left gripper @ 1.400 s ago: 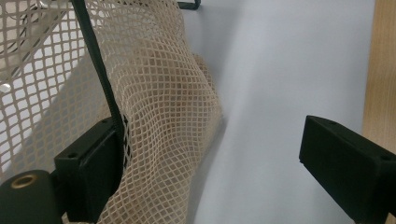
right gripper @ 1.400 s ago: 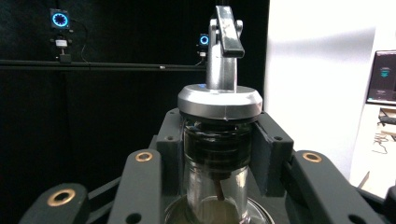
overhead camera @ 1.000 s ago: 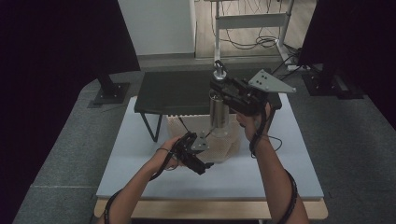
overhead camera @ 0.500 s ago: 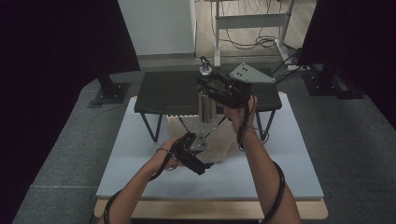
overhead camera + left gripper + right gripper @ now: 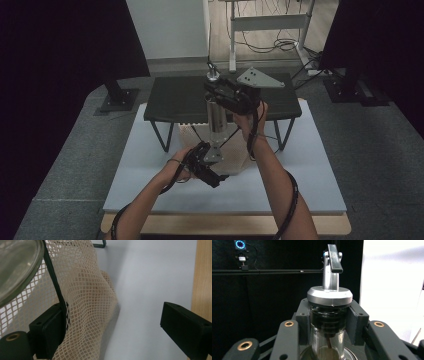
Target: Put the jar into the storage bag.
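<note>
My right gripper [image 5: 220, 94] is shut on the neck of a clear glass bottle [image 5: 216, 114] with a metal pour spout [image 5: 332, 262]. It holds the bottle upright above the table. In the right gripper view the jaws clamp the neck just under the silver cap [image 5: 329, 296]. Below the bottle lies a cream mesh bag [image 5: 236, 156] on the pale mat. My left gripper [image 5: 205, 161] is at the bag's mouth with its jaws wide apart. In the left gripper view one jaw rests against the mesh bag [image 5: 85, 302] and its dark drawstring [image 5: 53, 282]. The bottle's glass base [image 5: 15, 265] shows at the upper left.
A low black stand [image 5: 175, 97] on thin legs sits at the back of the pale mat [image 5: 310, 175]. The wooden table edge [image 5: 202, 270] runs along the mat's near side. Dark panels stand left and right, and a desk frame with cables stands behind.
My right hand has carried the bottle to the left in the high view, to above the mesh bag. The left gripper has stayed at the bag.
</note>
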`<action>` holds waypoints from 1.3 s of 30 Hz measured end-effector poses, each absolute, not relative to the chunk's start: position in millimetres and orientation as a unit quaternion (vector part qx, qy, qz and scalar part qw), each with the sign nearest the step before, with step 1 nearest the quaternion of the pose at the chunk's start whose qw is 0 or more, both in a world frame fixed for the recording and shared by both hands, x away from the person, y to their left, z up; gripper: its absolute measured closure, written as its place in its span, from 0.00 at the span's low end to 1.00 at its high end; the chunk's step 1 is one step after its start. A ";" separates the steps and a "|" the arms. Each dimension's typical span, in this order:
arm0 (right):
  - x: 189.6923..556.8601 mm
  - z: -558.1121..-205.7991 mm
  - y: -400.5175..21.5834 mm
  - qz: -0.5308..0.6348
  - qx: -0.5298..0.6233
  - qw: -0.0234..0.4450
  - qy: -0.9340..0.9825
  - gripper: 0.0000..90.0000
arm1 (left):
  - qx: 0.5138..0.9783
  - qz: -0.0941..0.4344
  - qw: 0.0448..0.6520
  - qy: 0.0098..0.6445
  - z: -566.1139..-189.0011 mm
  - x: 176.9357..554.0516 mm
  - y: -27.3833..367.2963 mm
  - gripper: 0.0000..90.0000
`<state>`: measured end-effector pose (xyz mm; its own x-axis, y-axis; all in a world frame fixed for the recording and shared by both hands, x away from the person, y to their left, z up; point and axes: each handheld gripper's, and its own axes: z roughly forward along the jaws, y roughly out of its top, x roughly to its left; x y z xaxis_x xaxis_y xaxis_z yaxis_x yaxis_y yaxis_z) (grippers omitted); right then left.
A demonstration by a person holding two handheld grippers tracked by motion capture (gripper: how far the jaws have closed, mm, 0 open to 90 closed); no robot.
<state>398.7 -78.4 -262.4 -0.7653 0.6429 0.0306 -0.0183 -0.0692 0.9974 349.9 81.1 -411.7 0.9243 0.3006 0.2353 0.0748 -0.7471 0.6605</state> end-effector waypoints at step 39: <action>401.5 -330.6 -81.0 0.640 0.258 0.225 0.688 0.67 | 0.914 0.171 0.352 0.105 -413.1 347.3 82.5 0.09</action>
<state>401.5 -81.0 -330.6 -0.7658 0.6428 0.0203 0.0662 0.0474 0.9967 347.3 82.5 -413.1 0.9191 0.3131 0.2391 0.0719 -0.7300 0.6796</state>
